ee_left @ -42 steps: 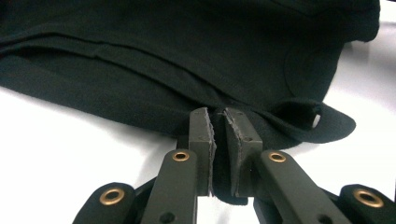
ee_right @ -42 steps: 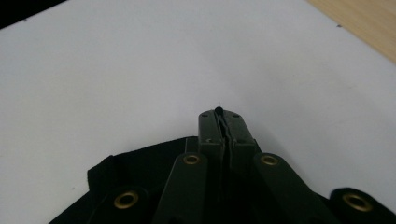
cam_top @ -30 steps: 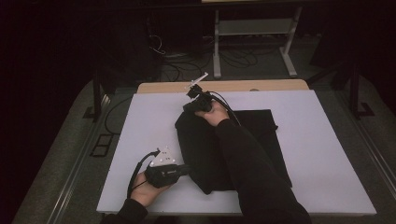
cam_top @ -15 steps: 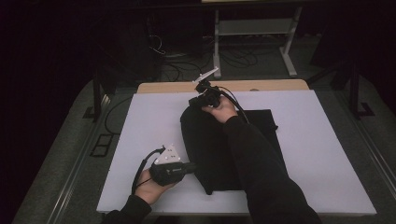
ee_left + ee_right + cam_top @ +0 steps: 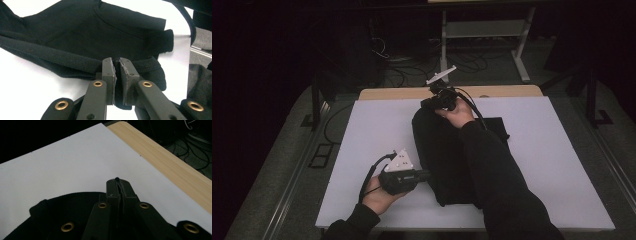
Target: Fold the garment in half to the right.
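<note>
High view: black garment [image 5: 447, 155] folded lengthwise; edges pinched.

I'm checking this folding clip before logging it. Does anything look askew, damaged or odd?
Nothing looks damaged or spilled. The black garment lies part-folded and rumpled on the white sheet, mid-fold rather than amiss. The left gripper pinches its near edge and the right gripper its far edge.

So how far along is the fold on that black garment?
Done: the black garment lies on the white mat, one side apparently already folded inward. In hand: the left gripper pinches its near edge, the right gripper its far edge, both shut on cloth. Left: laying the fold down, releasing.
</note>
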A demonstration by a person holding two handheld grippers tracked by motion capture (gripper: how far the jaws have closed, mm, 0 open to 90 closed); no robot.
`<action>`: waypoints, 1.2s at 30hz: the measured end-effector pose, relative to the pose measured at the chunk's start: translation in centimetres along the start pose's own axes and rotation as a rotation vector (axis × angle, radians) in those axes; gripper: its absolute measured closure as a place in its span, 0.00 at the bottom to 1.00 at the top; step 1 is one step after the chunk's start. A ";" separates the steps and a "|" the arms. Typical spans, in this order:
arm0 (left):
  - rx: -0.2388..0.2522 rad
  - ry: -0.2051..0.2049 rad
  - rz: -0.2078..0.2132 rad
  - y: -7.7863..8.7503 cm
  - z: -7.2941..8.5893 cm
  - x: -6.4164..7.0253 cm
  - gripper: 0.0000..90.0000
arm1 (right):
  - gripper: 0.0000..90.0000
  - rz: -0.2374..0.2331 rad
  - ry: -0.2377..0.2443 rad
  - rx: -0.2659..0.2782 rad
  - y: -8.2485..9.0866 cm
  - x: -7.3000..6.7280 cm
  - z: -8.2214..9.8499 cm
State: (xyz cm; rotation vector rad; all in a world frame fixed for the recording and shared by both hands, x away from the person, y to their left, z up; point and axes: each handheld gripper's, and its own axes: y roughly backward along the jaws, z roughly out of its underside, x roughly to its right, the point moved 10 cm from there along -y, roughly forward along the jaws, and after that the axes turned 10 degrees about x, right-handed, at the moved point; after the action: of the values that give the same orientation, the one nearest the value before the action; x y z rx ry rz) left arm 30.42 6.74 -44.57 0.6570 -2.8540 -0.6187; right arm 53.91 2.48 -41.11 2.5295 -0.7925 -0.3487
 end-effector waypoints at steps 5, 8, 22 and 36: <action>-0.003 -0.006 0.005 -0.5 -0.4 0.2 0.91 | 0.96 0.011 -0.001 0.015 1.1 0.5 0.1; 0.000 -0.010 0.011 -0.9 -0.7 0.3 0.91 | 0.96 0.020 0.000 0.017 1.7 1.0 0.4; 0.010 -0.032 0.037 -2.5 -2.2 1.3 0.91 | 0.96 0.061 -0.020 0.038 4.0 2.9 1.0; 0.010 -0.049 0.065 -4.1 -3.1 2.2 0.91 | 0.96 0.079 -0.038 0.047 5.4 4.1 1.9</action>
State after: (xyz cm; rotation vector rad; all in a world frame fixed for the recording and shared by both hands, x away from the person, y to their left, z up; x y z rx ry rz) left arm 30.76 1.25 -43.38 0.5562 -2.9124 -0.6203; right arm 53.92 -4.50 -40.44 2.5332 -0.9232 -0.3567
